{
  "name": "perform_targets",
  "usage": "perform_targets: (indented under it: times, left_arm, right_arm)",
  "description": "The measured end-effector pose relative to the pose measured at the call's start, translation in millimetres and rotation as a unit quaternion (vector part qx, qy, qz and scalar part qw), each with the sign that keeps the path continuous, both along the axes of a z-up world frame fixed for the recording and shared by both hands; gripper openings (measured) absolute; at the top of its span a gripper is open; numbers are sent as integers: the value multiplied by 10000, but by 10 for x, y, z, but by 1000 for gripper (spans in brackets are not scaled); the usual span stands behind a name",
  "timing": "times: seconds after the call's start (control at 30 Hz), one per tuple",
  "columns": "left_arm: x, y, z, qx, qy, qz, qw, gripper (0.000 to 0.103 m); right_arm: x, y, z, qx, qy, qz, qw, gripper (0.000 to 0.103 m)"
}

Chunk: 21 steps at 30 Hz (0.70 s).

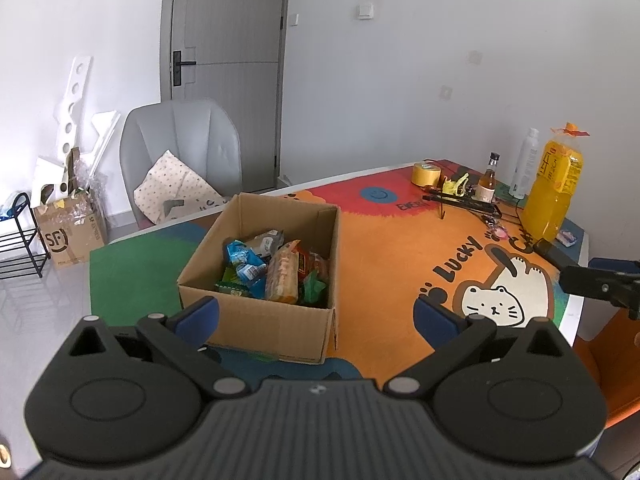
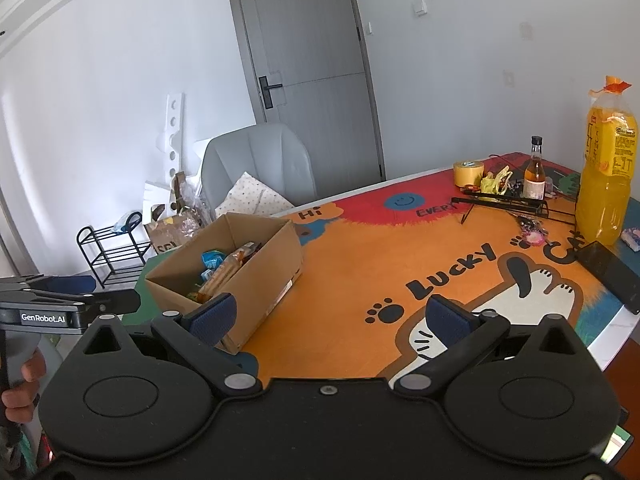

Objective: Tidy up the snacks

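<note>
One cardboard box [image 1: 276,280] stood open on the colourful table mat [image 1: 384,248], holding a heap of snack packets [image 1: 276,268]: at least one blue [image 1: 244,260], one green [image 1: 314,286] and one long orange-yellow [image 1: 282,276], the rest too jumbled to count. Two grippers were in view. The left gripper [image 1: 316,312] hovered just short of the box's near side, jaws spread wide and empty. The right gripper [image 2: 332,316] hung over the mat to the right of the box, jaws likewise spread, gripping nothing. Well beyond the box, at the mat's far right corner, stood one tall orange drink bottle [image 1: 554,188], one small brown bottle [image 1: 490,180], one white bottle [image 1: 524,164] and one roll of yellow tape [image 1: 426,174], with a black wire rack [image 1: 464,202] lying before them among small clutter too tangled to identify. Behind the box were one grey chair [image 1: 184,148] with a spotted cushion [image 1: 172,188], and a grey door [image 1: 228,32]. In the right wrist view the box's near wall hid most of the packets, and fingers of a hand [image 2: 24,380] showed at the left edge, cut off.
</note>
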<state>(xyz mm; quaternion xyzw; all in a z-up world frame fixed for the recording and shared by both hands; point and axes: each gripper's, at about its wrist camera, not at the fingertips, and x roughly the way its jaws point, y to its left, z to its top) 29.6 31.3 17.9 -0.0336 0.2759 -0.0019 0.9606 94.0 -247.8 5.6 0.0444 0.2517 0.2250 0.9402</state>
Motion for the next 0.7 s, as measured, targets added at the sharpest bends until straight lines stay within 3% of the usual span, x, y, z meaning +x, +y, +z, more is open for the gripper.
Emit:
perform_targets:
  times: [0.7]
  left_arm:
    - [7,-56,-14,11,-52,-63,10000,103]
  right_arm:
    - [-10,72,-58,16,-2,-104,9999,103]
